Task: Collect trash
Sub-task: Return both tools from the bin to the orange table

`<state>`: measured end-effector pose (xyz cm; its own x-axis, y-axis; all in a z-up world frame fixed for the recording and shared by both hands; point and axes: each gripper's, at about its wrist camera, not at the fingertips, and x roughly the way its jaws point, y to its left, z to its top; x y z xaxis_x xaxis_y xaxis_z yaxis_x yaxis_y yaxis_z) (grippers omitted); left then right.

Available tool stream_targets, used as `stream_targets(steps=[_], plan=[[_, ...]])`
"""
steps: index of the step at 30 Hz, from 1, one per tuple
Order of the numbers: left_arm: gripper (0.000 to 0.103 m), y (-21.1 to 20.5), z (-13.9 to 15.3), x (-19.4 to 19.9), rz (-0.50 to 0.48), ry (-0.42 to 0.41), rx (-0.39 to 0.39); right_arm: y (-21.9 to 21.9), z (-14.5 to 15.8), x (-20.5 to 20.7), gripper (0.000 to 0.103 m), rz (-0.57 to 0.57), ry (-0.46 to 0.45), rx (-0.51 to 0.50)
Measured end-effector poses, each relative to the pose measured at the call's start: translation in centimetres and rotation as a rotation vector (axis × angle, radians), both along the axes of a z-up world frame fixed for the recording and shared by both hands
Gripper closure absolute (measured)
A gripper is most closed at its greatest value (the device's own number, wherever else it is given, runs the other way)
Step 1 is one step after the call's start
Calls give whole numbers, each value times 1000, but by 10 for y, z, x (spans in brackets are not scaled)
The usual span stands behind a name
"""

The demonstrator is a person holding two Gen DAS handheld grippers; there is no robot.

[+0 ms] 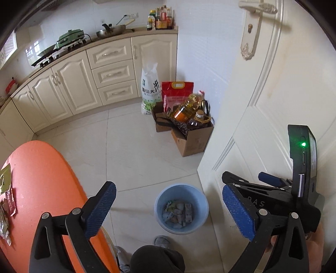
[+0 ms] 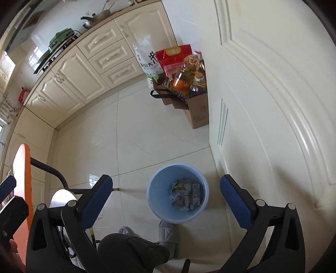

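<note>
Cream cabinets along the far wall. On the worktop above: green appliance, pan, bottles. Right of the cabinets, on the floor: white rice sack, red bag, cardboard box holding oil bottles. Beside the box, white door.

a home kitchen. cream cabinets with arched doors and drawers under a long counter, carrying a gas hob, a green electric pan, a wok and a cluster of sauce bottles. pale tiled floor with a white rice sack, a red rice bag, oil bottles in a cardboard box, and a panelled door alongside.
</note>
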<state>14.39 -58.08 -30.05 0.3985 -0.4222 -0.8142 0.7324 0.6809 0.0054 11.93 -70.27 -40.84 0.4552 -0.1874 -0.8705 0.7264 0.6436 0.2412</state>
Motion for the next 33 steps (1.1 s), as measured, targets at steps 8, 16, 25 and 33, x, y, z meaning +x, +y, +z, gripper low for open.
stream_targets(steps=[8, 16, 25, 33], plan=[[1, 116, 68, -38, 67, -109, -188, 53, 92, 0, 0, 82, -135, -118], [1, 263, 104, -85, 220, -209, -319, 141, 177, 15, 0, 227, -291, -220], [1, 398, 126, -160, 402, -358, -376, 248, 238, 34, 0, 420, -425, -293], [1, 481, 127, -219, 543, -430, -376, 328, 262, 45, 0, 572, -491, -325]])
